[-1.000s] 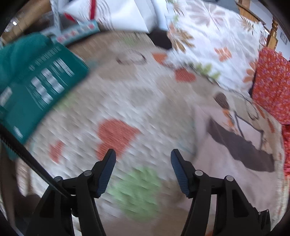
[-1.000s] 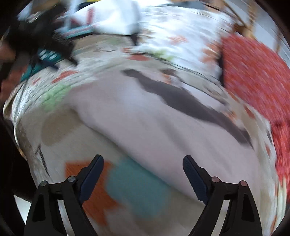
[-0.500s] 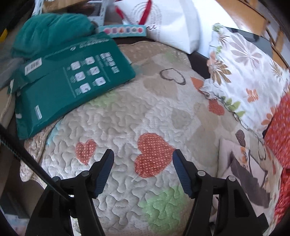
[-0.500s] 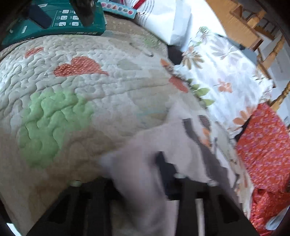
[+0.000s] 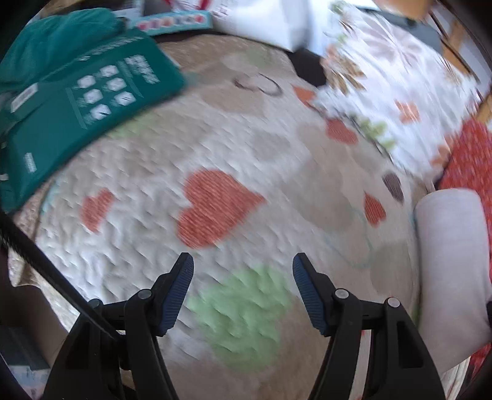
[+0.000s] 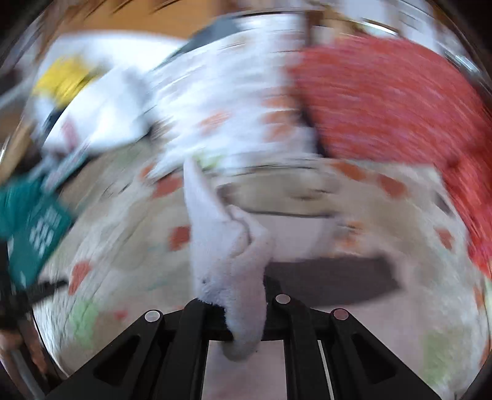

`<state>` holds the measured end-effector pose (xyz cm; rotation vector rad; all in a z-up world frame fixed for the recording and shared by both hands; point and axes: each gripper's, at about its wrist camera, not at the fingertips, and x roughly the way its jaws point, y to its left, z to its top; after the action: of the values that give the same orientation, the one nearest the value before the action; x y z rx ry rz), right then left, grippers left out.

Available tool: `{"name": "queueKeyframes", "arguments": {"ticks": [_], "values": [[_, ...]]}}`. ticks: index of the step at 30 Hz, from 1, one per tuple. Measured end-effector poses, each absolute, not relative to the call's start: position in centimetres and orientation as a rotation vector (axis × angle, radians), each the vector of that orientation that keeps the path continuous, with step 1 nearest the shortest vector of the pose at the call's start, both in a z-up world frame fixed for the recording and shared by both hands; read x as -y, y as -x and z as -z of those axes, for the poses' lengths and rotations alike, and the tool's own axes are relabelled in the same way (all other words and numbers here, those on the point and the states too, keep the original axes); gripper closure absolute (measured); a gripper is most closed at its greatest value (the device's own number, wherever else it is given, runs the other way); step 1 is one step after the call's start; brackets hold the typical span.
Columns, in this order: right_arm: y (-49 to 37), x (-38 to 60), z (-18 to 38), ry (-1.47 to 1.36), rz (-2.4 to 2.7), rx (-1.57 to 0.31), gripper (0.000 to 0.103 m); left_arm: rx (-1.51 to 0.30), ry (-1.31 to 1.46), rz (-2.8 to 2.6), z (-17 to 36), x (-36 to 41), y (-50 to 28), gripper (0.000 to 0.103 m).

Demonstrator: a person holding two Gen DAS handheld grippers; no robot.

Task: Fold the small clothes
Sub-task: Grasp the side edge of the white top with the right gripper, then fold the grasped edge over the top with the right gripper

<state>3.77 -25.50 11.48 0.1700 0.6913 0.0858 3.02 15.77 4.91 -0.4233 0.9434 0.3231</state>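
Observation:
A small pale pinkish-white garment (image 6: 227, 246) hangs bunched from my right gripper (image 6: 236, 307), whose jaws are closed on its fabric; the rest of it drapes forward above the quilt. The same garment shows as a pale fold at the right edge of the left wrist view (image 5: 452, 261). My left gripper (image 5: 243, 280) is open and empty, hovering above the heart-patterned quilt (image 5: 215, 200). Both views are motion-blurred.
A teal package (image 5: 86, 114) and teal cloth (image 5: 52, 40) lie at the quilt's far left. A white floral pillow (image 5: 399, 92) and a red patterned cushion (image 6: 384, 101) lie at the far right. A white bag (image 5: 261, 18) stands behind.
My right gripper closed on the pale garment and lifted it off the quilt, swinging toward the pillows. My left gripper stayed open and shifted slightly over the quilt.

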Motion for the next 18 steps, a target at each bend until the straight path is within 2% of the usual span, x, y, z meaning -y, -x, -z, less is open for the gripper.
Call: {"name": "queueKeyframes", "arguments": {"ticks": [5,9,15,18], "values": [[-0.5,35.4,-6.0,-0.27,0.088,-0.82,0.096,-0.959,0.298,-0.169,-5.4,-9.5,-4.3,0.037],[0.0,38.3,-1.5,-0.368,0.078,-0.919,0.096,-0.964,0.261,-0.041,-6.7,-3.6,-4.6,0.037],[0.3,38.1,-2.0,-0.338,0.038,-0.916,0.092,-1.009,0.226,0.113,-7.4,5.1,-5.7,0.037],[1.9,39.9,-3.4,-0.407,0.03,-0.871,0.08,-1.03,0.215,0.149,-6.9,7.6,-6.6,0.037]]}}
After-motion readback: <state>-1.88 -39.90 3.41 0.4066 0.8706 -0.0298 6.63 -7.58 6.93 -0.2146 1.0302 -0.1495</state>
